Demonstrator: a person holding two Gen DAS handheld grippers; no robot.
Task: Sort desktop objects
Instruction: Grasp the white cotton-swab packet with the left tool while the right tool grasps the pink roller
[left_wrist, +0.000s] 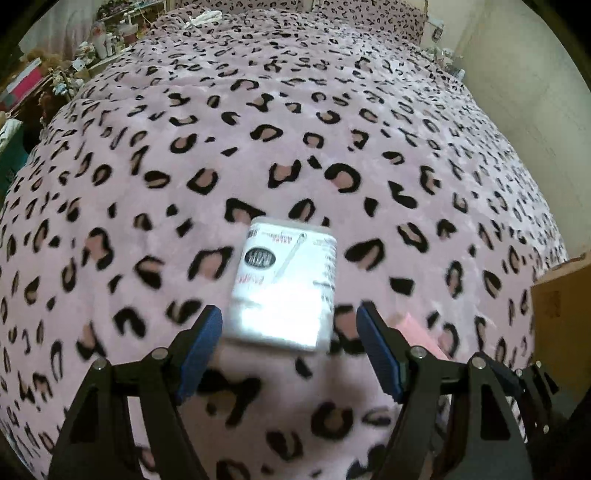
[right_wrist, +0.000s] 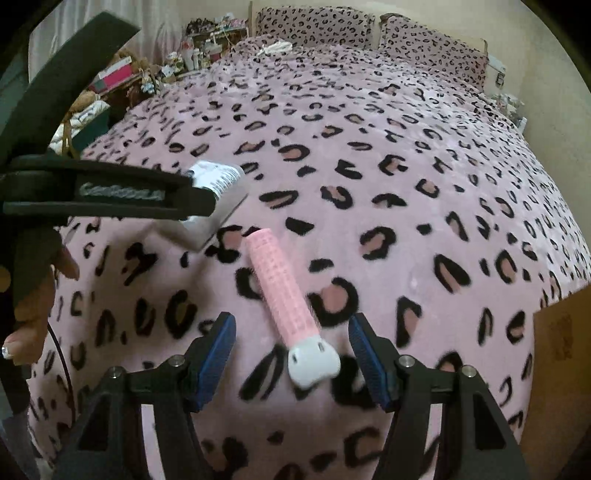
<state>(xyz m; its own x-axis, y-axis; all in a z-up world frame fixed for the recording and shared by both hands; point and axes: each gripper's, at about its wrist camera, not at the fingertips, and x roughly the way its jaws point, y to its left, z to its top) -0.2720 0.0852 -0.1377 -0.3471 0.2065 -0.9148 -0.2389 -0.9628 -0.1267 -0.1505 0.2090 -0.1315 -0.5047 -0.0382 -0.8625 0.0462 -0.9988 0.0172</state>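
Observation:
A white labelled plastic box (left_wrist: 284, 284) lies on the pink leopard-print blanket (left_wrist: 295, 147). My left gripper (left_wrist: 290, 325) is open, its blue pads on either side of the box's near end, not touching it. In the right wrist view the box (right_wrist: 218, 199) shows partly behind the left gripper (right_wrist: 110, 192). A pink ribbed tube with a white cap (right_wrist: 284, 299) lies on the blanket. My right gripper (right_wrist: 291, 336) is open, with the cap end between its pads, apart from both. The tube's tip also shows in the left wrist view (left_wrist: 417, 328).
A brown cardboard box (left_wrist: 561, 302) stands at the right edge of the bed, also in the right wrist view (right_wrist: 561, 339). Cluttered shelves (right_wrist: 207, 40) and boxes line the far left side. Pillows (right_wrist: 314, 26) lie at the head of the bed.

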